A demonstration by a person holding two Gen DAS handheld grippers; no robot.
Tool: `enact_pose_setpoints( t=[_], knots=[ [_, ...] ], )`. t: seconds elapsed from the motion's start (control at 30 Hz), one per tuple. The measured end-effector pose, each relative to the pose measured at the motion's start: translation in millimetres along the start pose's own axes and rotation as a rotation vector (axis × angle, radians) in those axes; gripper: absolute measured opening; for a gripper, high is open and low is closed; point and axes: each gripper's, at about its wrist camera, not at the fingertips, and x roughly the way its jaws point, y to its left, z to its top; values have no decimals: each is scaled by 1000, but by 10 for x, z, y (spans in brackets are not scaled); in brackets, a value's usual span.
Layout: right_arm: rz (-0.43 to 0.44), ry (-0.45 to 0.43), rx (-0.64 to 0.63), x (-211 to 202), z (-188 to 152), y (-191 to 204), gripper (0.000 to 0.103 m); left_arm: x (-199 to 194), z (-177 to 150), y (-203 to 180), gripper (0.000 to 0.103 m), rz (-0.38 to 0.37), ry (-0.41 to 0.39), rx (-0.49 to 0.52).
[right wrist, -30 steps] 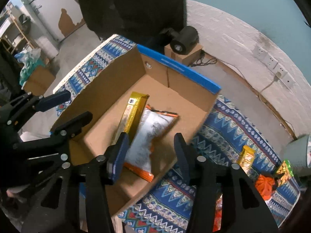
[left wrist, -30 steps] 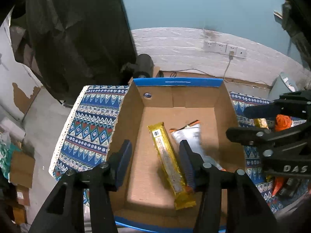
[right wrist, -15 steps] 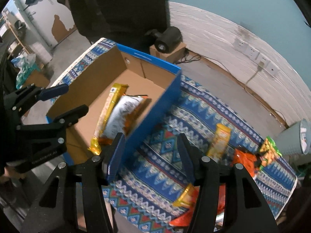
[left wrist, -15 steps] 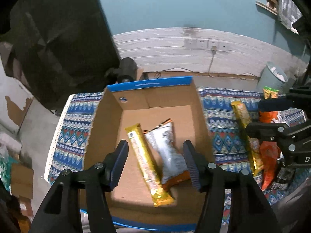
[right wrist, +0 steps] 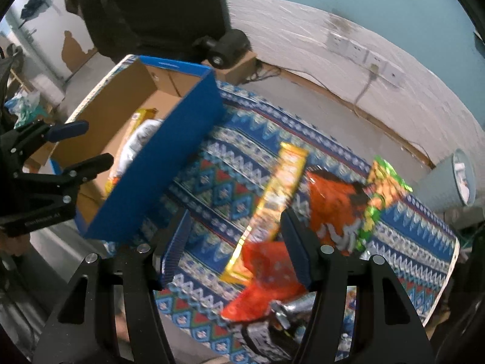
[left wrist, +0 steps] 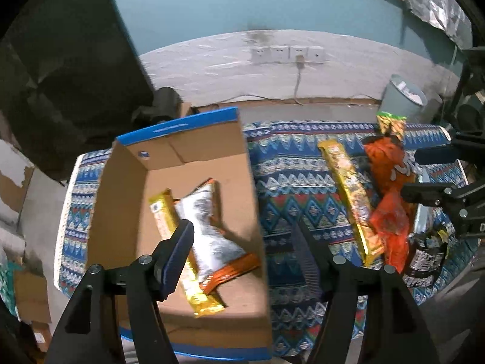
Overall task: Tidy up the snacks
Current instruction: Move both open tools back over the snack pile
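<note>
A blue-edged cardboard box (left wrist: pixel 127 200) (right wrist: pixel 169 151) sits on the left of a patterned blue cloth (left wrist: pixel 291 182) (right wrist: pixel 218 188). Inside it lie a long yellow bar (left wrist: pixel 163 212) and a silver-and-orange bag (left wrist: pixel 209 233). On the cloth to the right lie another long yellow bar (left wrist: pixel 351 200) (right wrist: pixel 279 188), orange bags (left wrist: pixel 388 166) (right wrist: pixel 333 209), a small red-orange packet (right wrist: pixel 266 279) and a green bag (left wrist: pixel 391 124) (right wrist: pixel 385 188). My left gripper (left wrist: pixel 245 251) is open and empty above the box's right wall. My right gripper (right wrist: pixel 236 242) is open and empty above the yellow bar.
A dark bottle (left wrist: pixel 424 257) lies at the cloth's near right edge. A grey bin (left wrist: pixel 403 94) (right wrist: pixel 451 179) stands on the floor to the right. A black roller on a small box (right wrist: pixel 227 51) sits behind the box. A white wall with sockets (left wrist: pixel 288 54) runs behind.
Both grippers have swung to the right, away from the box interior. The right gripper has moved from above the box to above the snacks on the cloth. Both stay open and empty.
</note>
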Motion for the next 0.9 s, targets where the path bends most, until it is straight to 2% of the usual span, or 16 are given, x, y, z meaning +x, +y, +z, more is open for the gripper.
enact_pose_setpoints(
  t=[0.2,0.5,0.8,0.9],
  knots=[
    [-20,17,70,17,-231,-386,62,64,48,-304,73,-28,15,32],
    [-47,50,161,85,-591,-871,62,252,47,-765,73,-64,67,107],
    [-75,79,282,251,-865,-1265,62,502,55,-1022,73,-67,105,132],
    [-58,84,323,306,-899,-1341,62,580,65,-1042,73,-64,112,128]
  ],
)
